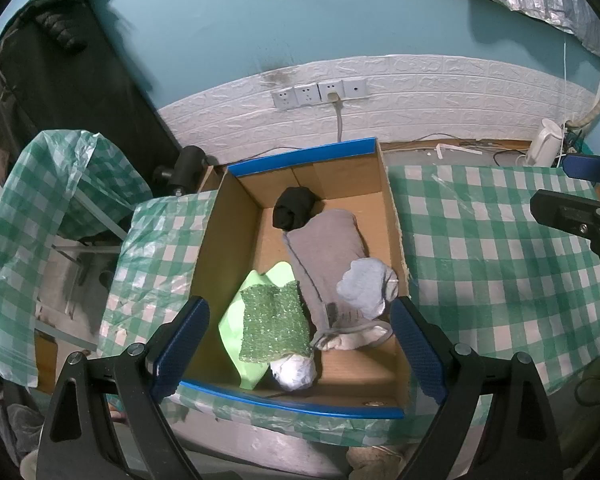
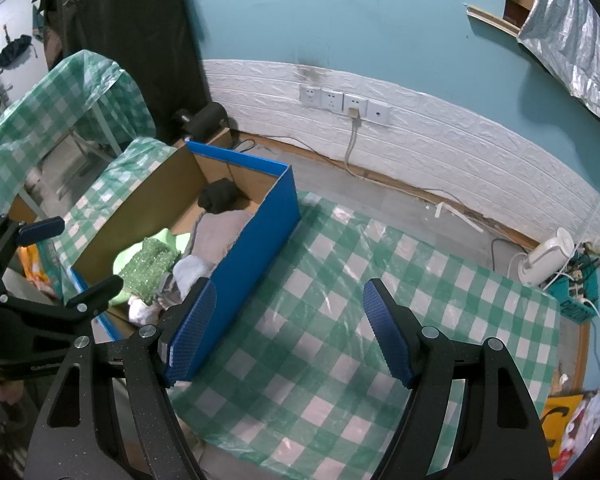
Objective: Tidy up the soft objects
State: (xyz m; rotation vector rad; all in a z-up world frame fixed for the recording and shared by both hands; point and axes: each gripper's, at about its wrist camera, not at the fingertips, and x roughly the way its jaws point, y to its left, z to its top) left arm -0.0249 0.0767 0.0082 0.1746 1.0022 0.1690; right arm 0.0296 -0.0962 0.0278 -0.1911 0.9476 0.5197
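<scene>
A cardboard box with blue edges (image 1: 236, 236) (image 2: 260, 220) sits on the green checked tablecloth. Inside lie a black rolled cloth (image 1: 294, 208) (image 2: 220, 196), a grey garment (image 1: 328, 248), a pale blue-grey sock (image 1: 366, 286), a green sparkly cloth (image 1: 276, 326) (image 2: 148, 264) on a light green cloth (image 1: 236, 328), and a white bundle (image 1: 294, 372). My left gripper (image 1: 300, 354) is open and empty above the box's near end. My right gripper (image 2: 290, 332) is open and empty above the bare tablecloth right of the box.
The checked tablecloth (image 2: 340, 300) covers the table to the right of the box. A white kettle (image 2: 546, 256) and cables stand at the far right. A wall with sockets (image 1: 320, 94) is behind. A second covered table (image 1: 60, 176) stands at the left.
</scene>
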